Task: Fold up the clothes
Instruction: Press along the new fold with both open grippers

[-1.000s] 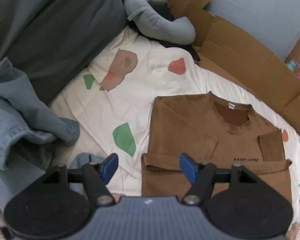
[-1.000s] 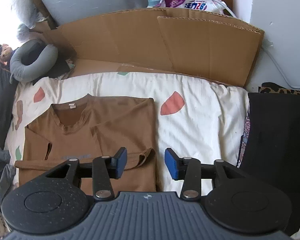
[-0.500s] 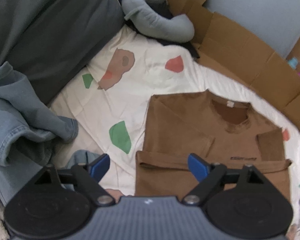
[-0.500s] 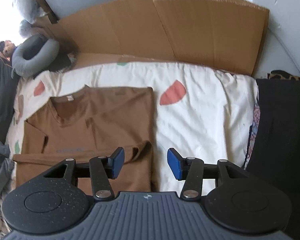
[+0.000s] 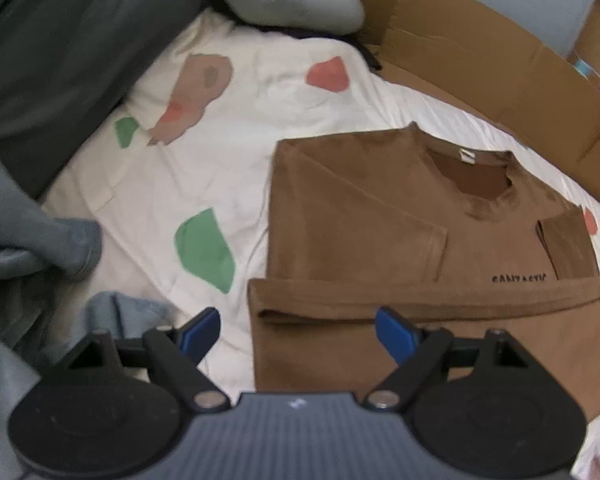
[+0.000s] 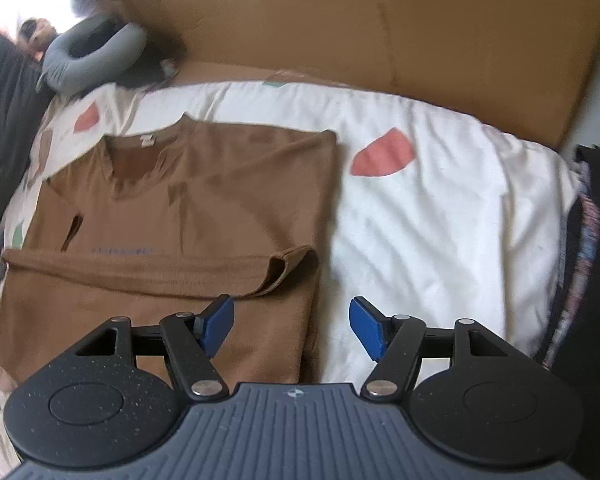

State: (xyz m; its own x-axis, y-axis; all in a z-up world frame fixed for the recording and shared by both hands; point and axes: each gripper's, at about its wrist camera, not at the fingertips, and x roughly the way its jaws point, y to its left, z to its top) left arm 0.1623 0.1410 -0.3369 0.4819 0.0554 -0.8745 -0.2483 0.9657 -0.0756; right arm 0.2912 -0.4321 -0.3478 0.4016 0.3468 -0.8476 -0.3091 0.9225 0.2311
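My fingers have spread wider on both sides, holding nothing. Left gripper (image 5: 298, 330) and right gripper (image 6: 292, 326) hover over the brown shirt's (image 6: 188, 204) lower corners on the bed (image 6: 440, 208).

Both claws, left (image 5: 298, 330) and right (image 6: 292, 324), now wider apart.

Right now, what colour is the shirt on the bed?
Brown shirt, best seen in the right wrist view.

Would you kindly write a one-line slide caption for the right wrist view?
Open right claw hovering over the near edge of a partly folded brown T-shirt on a white patterned sheet.
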